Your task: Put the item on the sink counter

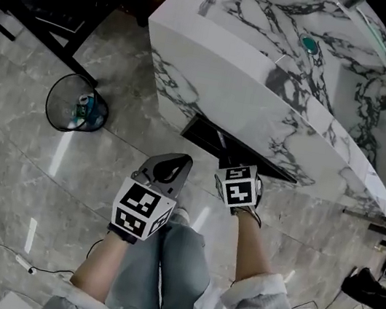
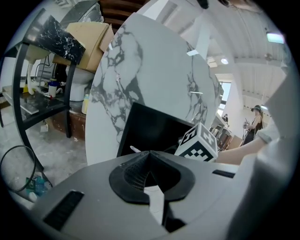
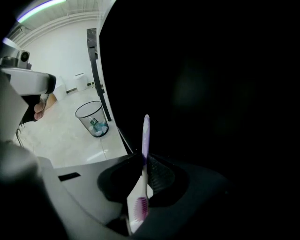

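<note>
A: Wire-mesh, that bin [image 1: 76,103]?
B: Yes. It stands on the grey marble floor [image 1: 15,156] at ten o'clock from the left gripper [image 2: 150,154], with some litter inside.
A: And that gripper's tongs?
B: Closed tip to tip, with nothing between them. They point at the dark opening [image 1: 238,147] under the sink counter [image 1: 266,74].
A: The right gripper [image 3: 143,160]?
B: At three o'clock of the left one, its tongs clamped on the toothbrush [image 3: 146,136] — handle toward twelve o'clock, purple bristles at six, nearest the camera.
A: So where is the brush relative to the counter?
B: Low, at the opening's mouth. The veined white top and its green drain [image 1: 310,45] lie at one o'clock — well apart.
</note>
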A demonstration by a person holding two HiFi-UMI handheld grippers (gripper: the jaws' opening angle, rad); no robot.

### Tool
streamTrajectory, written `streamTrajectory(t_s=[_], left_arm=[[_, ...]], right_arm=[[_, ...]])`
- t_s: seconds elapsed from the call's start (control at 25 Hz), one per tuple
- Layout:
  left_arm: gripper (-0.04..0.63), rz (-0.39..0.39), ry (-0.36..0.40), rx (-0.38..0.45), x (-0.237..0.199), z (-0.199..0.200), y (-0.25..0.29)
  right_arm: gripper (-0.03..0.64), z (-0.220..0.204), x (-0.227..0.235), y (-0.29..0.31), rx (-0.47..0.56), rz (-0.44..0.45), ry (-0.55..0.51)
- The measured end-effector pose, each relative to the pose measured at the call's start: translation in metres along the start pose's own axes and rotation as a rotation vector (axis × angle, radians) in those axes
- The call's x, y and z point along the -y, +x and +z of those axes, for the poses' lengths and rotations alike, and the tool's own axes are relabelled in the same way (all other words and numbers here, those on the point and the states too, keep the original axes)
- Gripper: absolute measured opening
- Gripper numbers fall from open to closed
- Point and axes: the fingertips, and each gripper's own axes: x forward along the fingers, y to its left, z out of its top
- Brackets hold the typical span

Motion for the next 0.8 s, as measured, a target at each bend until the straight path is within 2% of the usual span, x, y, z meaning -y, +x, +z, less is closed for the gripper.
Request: streamTrajectory(t_s=[0.12, 0.28, 0.52, 0.8], left_arm=[[0.015, -0.008, 0.002, -0.004, -0.003, -0.003, 0.007], [0.015, -0.005, -0.008, -0.014, -0.01, -0.008, 0.013], [0.015, 0.0, -0.021, -0.023, -0.014, -0.014, 0.012], [0.015, -0.005, -0.032, -0.032, -0.008, -0.014, 0.006]], right_arm=[[0.043, 0.005, 0.006, 0.008, 0.006, -0.023, -0.004], [0.043, 0.013, 0.01, 0.016, 0.007, -0.054, -0.062], [0.046, 0.009, 0.023, 0.021, 0.002, -0.14, -0.049], [0.061, 0.004, 0.02, 0.014, 0.015, -0.139, -0.034]])
